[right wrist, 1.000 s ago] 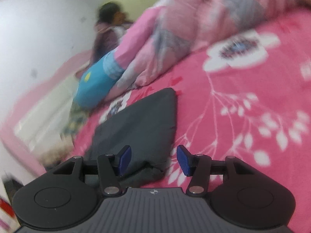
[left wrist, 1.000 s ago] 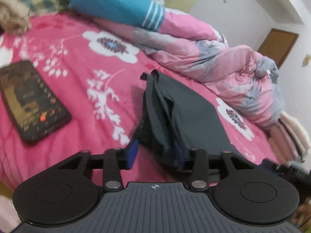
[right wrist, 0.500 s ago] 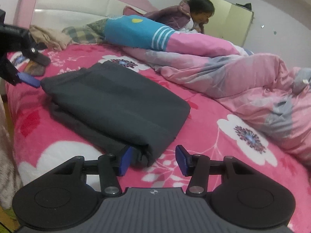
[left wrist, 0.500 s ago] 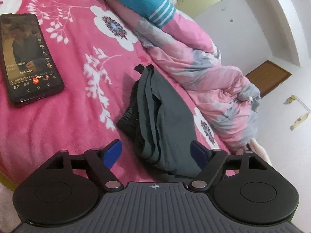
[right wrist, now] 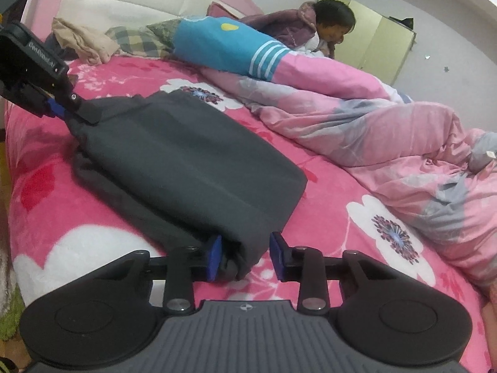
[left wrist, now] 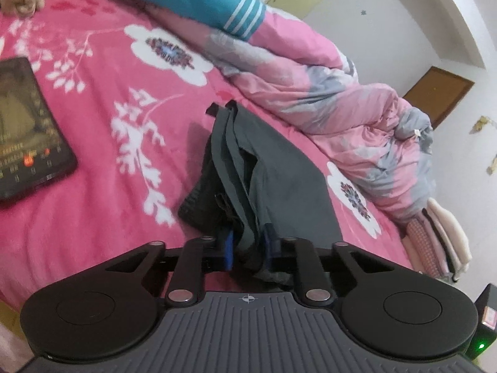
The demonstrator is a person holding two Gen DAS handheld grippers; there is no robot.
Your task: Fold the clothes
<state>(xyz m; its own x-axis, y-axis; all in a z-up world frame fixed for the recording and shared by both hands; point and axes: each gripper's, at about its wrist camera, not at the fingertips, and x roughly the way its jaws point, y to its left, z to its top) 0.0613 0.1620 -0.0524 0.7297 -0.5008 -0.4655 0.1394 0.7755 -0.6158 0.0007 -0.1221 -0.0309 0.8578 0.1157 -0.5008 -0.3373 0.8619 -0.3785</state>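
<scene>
A dark grey folded garment [left wrist: 279, 171] lies on the pink flowered bedspread [left wrist: 93, 211]. My left gripper [left wrist: 248, 247] is shut on the garment's near bunched end, with cloth pinched between the blue pads. In the right wrist view the same garment [right wrist: 186, 155] stretches from the left gripper [right wrist: 59, 108] at upper left down to my right gripper [right wrist: 245, 256]. The right gripper's fingers straddle the garment's near corner. The left pad touches the cloth and a sliver of bedspread shows beside the right pad, so it is still open.
A phone [left wrist: 25, 130] with a lit screen lies on the bedspread at left. A rumpled pink and grey quilt [right wrist: 388, 130] runs along the far side, with a blue striped cushion [right wrist: 223, 46] and a person [right wrist: 329, 25] behind it. Folded cloths [left wrist: 444, 239] sit at the right.
My left gripper went from wide open to shut on the garment's end. The right gripper's fingers narrowed around the near corner, and the garment now lies stretched between the two grippers.
</scene>
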